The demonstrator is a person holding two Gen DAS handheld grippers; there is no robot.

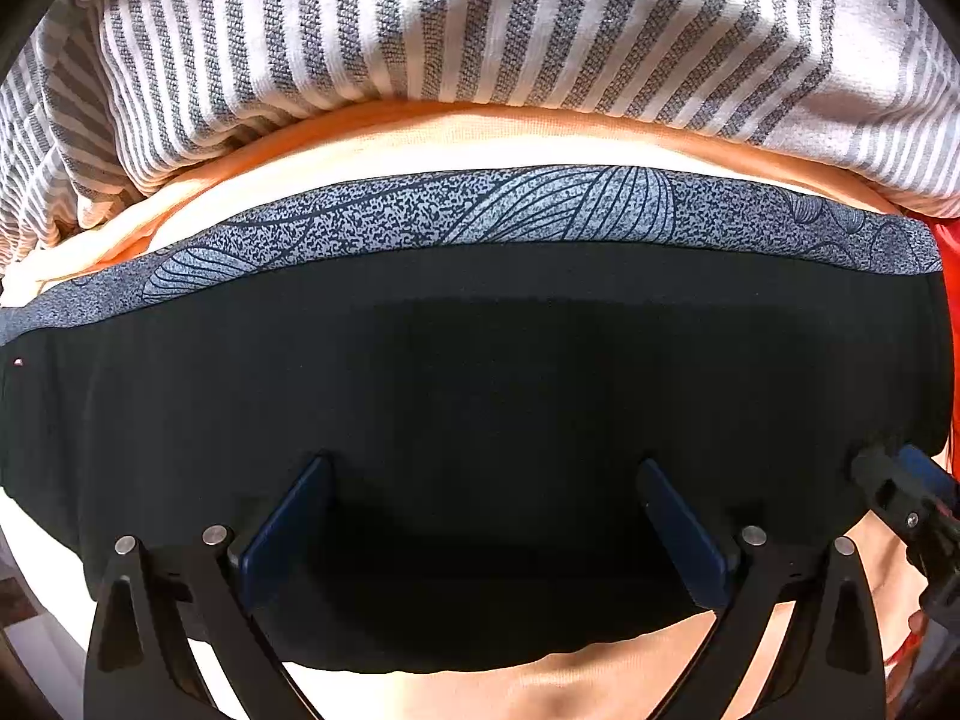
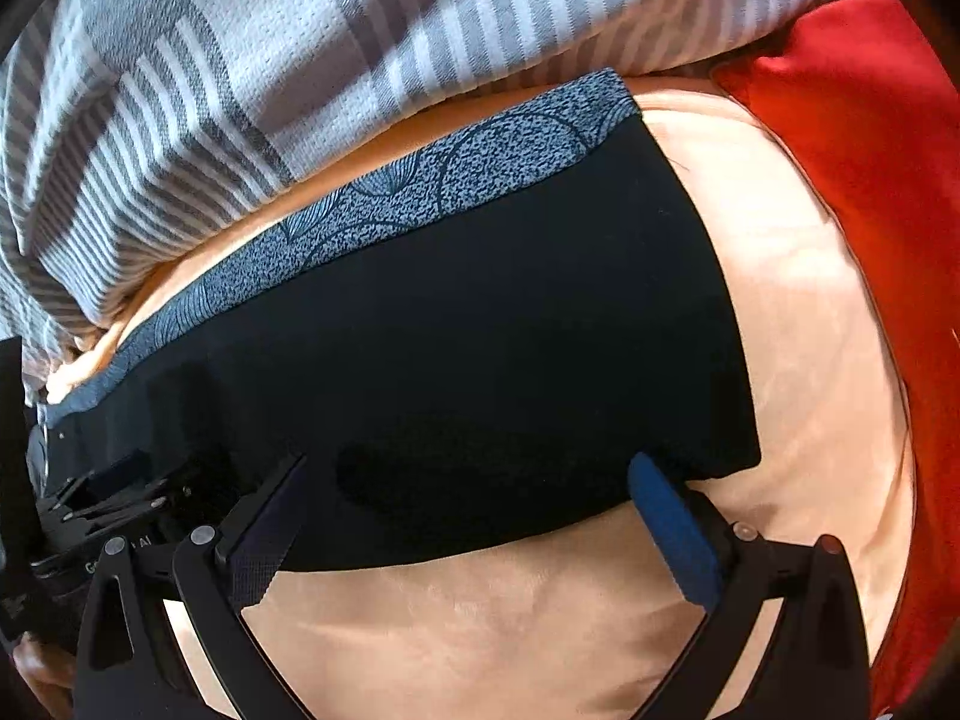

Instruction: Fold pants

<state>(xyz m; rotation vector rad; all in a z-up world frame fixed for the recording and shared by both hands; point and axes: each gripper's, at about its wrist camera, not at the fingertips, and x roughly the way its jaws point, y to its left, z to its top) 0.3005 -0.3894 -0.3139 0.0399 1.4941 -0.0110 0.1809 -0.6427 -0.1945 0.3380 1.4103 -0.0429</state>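
Note:
The black pants (image 1: 480,390) lie folded flat on a peach sheet, with a speckled blue-grey waistband (image 1: 480,210) along the far edge. My left gripper (image 1: 483,468) is open, its blue pads over the near part of the black cloth. My right gripper (image 2: 465,468) is open over the pants' (image 2: 450,330) near right corner. The waistband (image 2: 372,204) runs diagonally in the right wrist view. The right gripper shows at the right edge of the left wrist view (image 1: 906,498); the left gripper shows at the left of the right wrist view (image 2: 114,492).
A grey-and-white striped blanket (image 1: 480,30) is bunched just beyond the waistband, also in the right wrist view (image 2: 240,60). The peach sheet (image 2: 810,330) spreads to the right and near side. A red cloth (image 2: 870,150) lies at the far right.

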